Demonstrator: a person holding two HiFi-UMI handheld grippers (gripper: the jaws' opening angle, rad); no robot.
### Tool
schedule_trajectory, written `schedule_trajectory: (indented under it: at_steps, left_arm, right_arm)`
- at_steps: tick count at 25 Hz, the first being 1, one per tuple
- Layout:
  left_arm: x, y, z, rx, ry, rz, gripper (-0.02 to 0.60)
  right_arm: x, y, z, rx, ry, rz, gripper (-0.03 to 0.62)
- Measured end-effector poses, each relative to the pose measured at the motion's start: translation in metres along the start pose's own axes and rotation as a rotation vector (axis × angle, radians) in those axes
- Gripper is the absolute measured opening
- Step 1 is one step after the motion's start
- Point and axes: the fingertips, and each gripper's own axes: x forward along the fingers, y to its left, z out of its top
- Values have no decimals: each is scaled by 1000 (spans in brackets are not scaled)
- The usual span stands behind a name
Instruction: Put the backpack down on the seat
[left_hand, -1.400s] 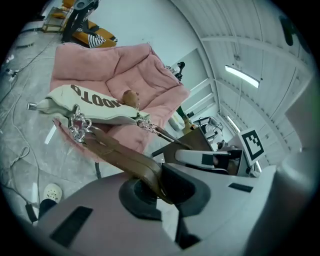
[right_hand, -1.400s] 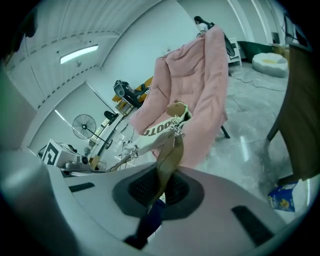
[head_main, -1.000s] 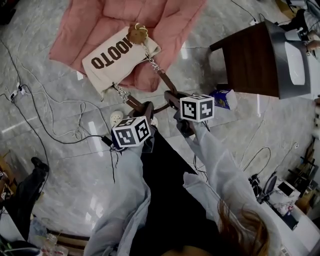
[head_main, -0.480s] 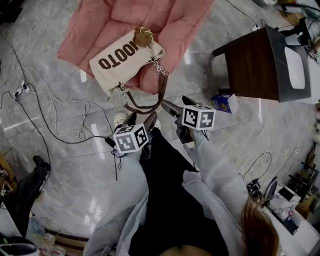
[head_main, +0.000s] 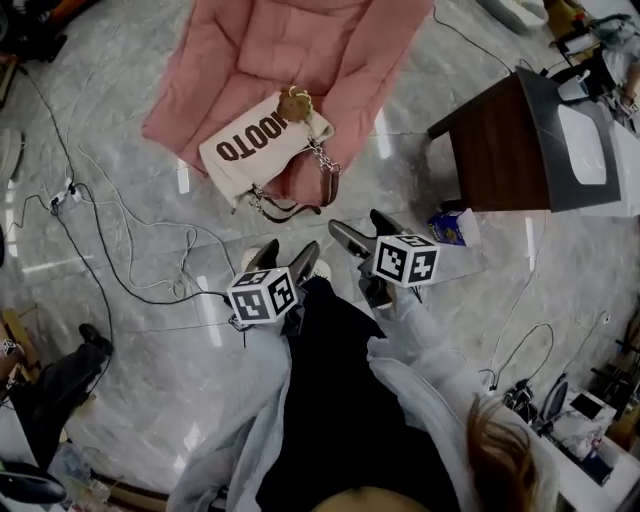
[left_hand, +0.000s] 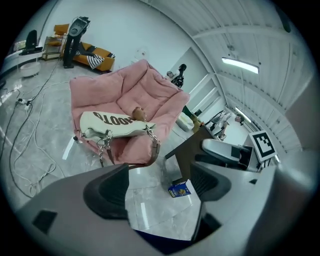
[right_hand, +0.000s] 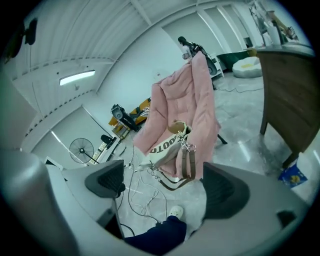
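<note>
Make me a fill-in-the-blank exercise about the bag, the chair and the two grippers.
The cream bag lies on the ____ armchair.
The small box beside the wooden table is ____.
The left gripper and right gripper are both ____, nothing between their jaws.
Missing words: pink, blue, open.
Both grippers' jaws have just been opening.

**Head view, lower centre of the frame.** The left forearm (head_main: 262, 370) and right forearm (head_main: 425, 345), both in pale sleeves, reach up-frame side by side. The left claw (head_main: 288, 250) sits just left of centre, with the left marker cube (head_main: 263, 295) behind its jaws. The right claw (head_main: 360, 227) lies just right of it and slightly higher in the frame, carrying the right marker cube (head_main: 406, 260). Both claws point forward and downward.

**Left and right gripper views.** Each pair of jaws has just been opening and stands wide apart, with nothing between them.
</note>
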Motion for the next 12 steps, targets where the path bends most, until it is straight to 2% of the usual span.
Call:
schedule_trajectory:
  at_steps: [7, 12]
  left_arm:
    - [-28, -30, 33, 55, -98, -52, 390]
    - [-45, -39, 58, 93, -154, -49, 390]
  right_arm:
    - [-34, 29, 28, -41, -88, 74, 482]
    - [-55, 49, 47, -52, -147, 128, 482]
